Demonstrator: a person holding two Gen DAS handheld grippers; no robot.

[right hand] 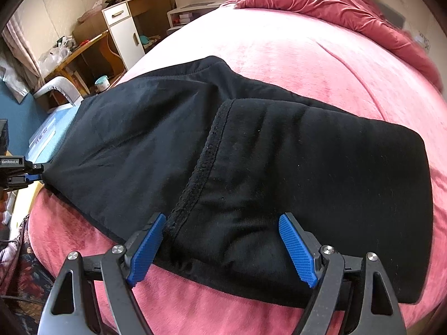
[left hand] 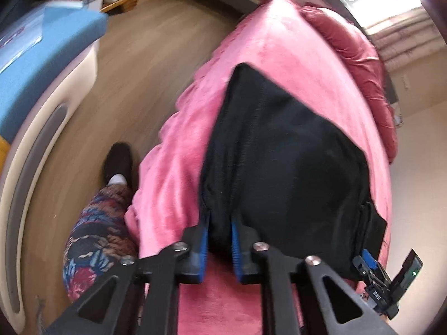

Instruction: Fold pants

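Note:
Black pants lie partly folded on a pink bed; a hemmed edge runs across the top layer. My left gripper is shut on the near edge of the pants, cloth bunched between its blue pads. It also shows at the left edge of the right wrist view, holding the pants' far corner. My right gripper is open, its blue pads straddling the near edge of the folded layer, not closed on it. The right gripper shows in the left wrist view at the pants' corner.
A crumpled red duvet lies at the head of the bed. The person's patterned leg and dark shoe stand on the wooden floor left of the bed. A blue-topped unit and a desk with a white cabinet stand beyond.

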